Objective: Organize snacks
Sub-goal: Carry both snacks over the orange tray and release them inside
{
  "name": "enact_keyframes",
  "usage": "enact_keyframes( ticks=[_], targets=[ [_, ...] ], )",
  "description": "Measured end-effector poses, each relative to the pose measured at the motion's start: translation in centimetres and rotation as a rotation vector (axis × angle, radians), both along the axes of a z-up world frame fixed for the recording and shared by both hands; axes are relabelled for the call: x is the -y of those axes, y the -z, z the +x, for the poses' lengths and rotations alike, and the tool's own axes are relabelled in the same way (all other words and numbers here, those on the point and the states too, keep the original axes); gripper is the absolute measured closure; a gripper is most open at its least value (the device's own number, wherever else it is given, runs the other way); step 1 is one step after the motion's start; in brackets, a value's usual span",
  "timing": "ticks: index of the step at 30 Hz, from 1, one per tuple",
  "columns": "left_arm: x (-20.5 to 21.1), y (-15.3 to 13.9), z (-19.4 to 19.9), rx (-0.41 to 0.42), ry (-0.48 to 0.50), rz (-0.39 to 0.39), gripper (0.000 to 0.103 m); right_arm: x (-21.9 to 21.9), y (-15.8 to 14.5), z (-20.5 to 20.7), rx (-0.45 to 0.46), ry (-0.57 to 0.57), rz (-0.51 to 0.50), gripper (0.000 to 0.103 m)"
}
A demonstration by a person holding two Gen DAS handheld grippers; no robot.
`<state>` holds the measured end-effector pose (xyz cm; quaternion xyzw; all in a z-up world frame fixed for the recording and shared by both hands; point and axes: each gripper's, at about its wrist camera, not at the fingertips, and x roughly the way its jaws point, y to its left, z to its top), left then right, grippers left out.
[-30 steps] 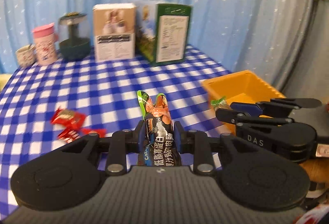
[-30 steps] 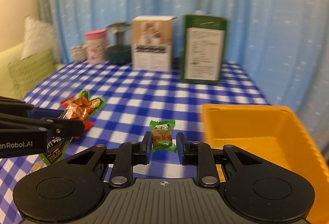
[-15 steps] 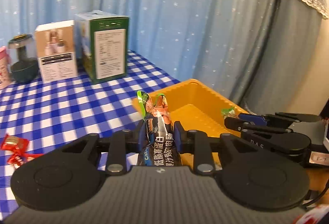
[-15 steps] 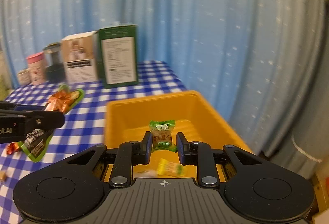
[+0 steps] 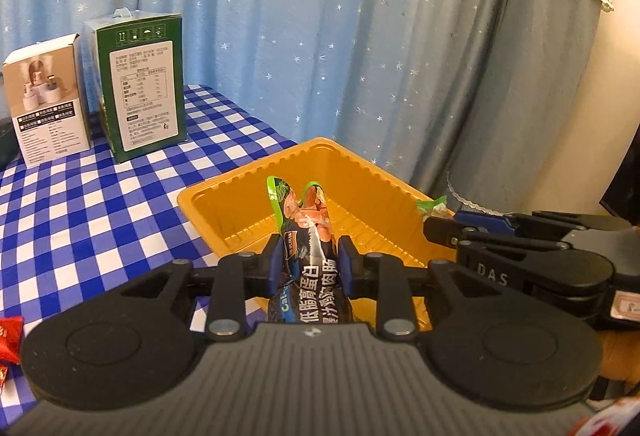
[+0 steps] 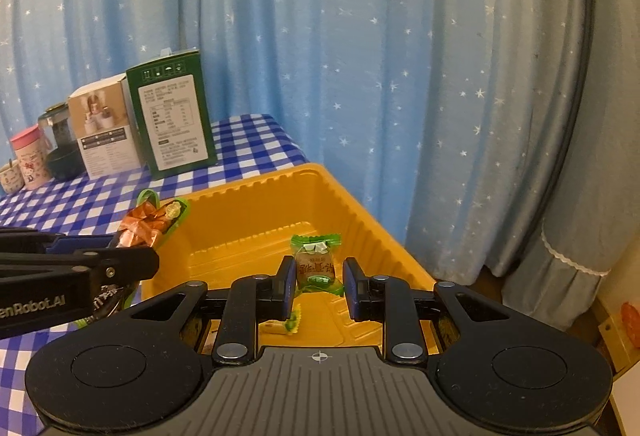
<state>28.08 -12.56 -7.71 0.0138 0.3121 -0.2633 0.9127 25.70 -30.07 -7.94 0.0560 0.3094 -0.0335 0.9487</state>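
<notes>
Right wrist view: my right gripper (image 6: 317,282) is clamped on one green candy (image 6: 316,263) over the yellow tray (image 6: 362,213); left gripper (image 5: 308,262) pinches one sausage pack (image 5: 306,236) at its near-left rim. I'd centre both over the tray floor before releasing — one candy (image 6: 280,324) lies inside; two boxes stand far left.

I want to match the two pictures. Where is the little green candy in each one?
Left wrist view: the green candy peeks out at right, in the right gripper's jaws.
Right wrist view: centre, between the jaws, over the yellow tray.
Shared landmark: the green box.
</notes>
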Motion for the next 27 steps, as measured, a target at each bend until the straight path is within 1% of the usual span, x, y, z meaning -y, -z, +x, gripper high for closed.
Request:
enact_keyframes(
  ticks=[6, 13, 14, 15, 27],
  targets=[
    [0.6, 0.9, 1.1, -0.021, 0.019, 0.001, 0.077, 0.6, 0.5, 0.6, -0.011, 0.016, 0.003, 0.077],
    [1.1, 1.4, 1.6, -0.025, 0.021, 0.000, 0.077, 0.8, 0.8, 0.9, -0.025, 0.026, 0.016, 0.077],
    [1.1, 1.5, 1.7, -0.022, 0.016, -0.004, 0.075, 0.9, 0.8, 0.9, -0.025, 0.028, 0.018, 0.077],
    [1.0, 1.5, 1.7, -0.018, 0.006, -0.009, 0.068, 0.9, 0.8, 0.9, -0.026, 0.029, 0.020, 0.077],
    [-1.2, 1.1, 1.8, -0.016, -0.058, -0.003, 0.068, 0.9, 0.7, 0.8, -0.024, 0.028, 0.047, 0.077]
  ],
)
